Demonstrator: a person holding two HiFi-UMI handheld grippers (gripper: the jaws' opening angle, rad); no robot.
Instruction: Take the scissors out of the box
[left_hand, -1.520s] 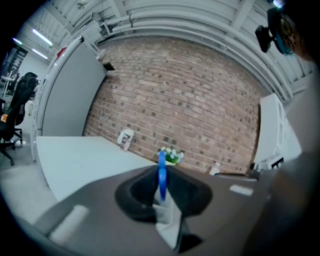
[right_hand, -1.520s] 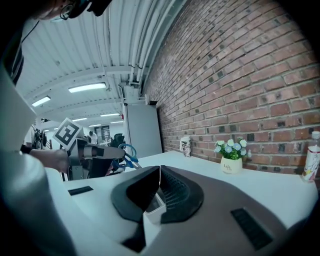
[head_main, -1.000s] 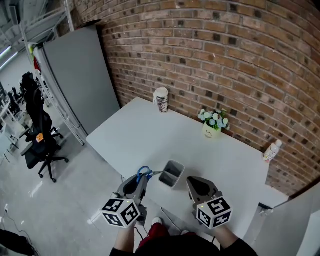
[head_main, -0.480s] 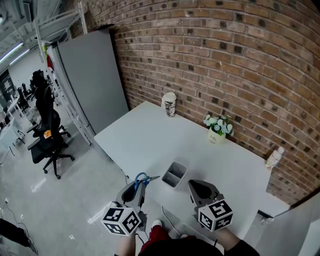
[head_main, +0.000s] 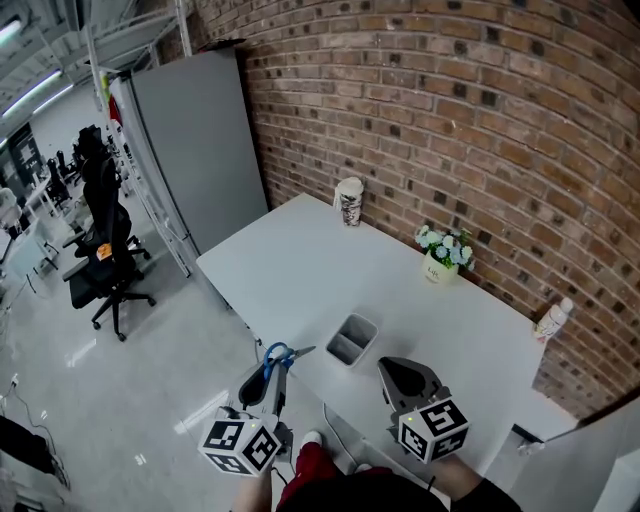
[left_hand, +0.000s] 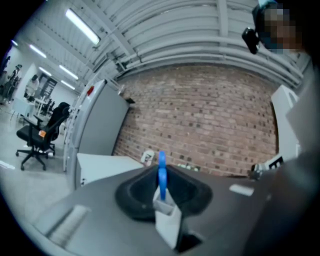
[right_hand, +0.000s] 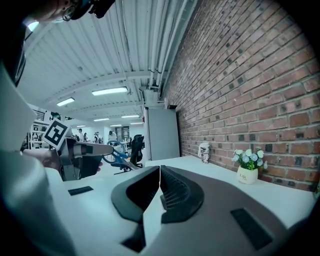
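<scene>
**A:** Where are the scissors (head_main: 278, 356) now?

**B:** Out of the box (head_main: 352, 340). Your left tool (head_main: 270, 376) is clamped on them at the blue handles. The blades point toward the box, and the scissors hang over the near-left edge of the tabletop (head_main: 300, 270).

**A:** What's left, then?

**B:** Very little, I'd judge. The lift-out is done, so you'd only need to set them down if that's wanted. I can't see well into the box.

**A:** And the right tool (head_main: 392, 368)?

**B:** Its jaws are together with nothing in them, and it hovers near the box on your right.

**A:** Anything in the way?

**B:** No. The paper cup (head_main: 349, 201), flower pot (head_main: 441, 262) and bottle (head_main: 550, 320) sit well apart along the brick wall (head_main: 480, 120). The grey cabinet (head_main: 195, 140) and office chair (head_main: 105, 250) stand on the floor to your left.
</scene>
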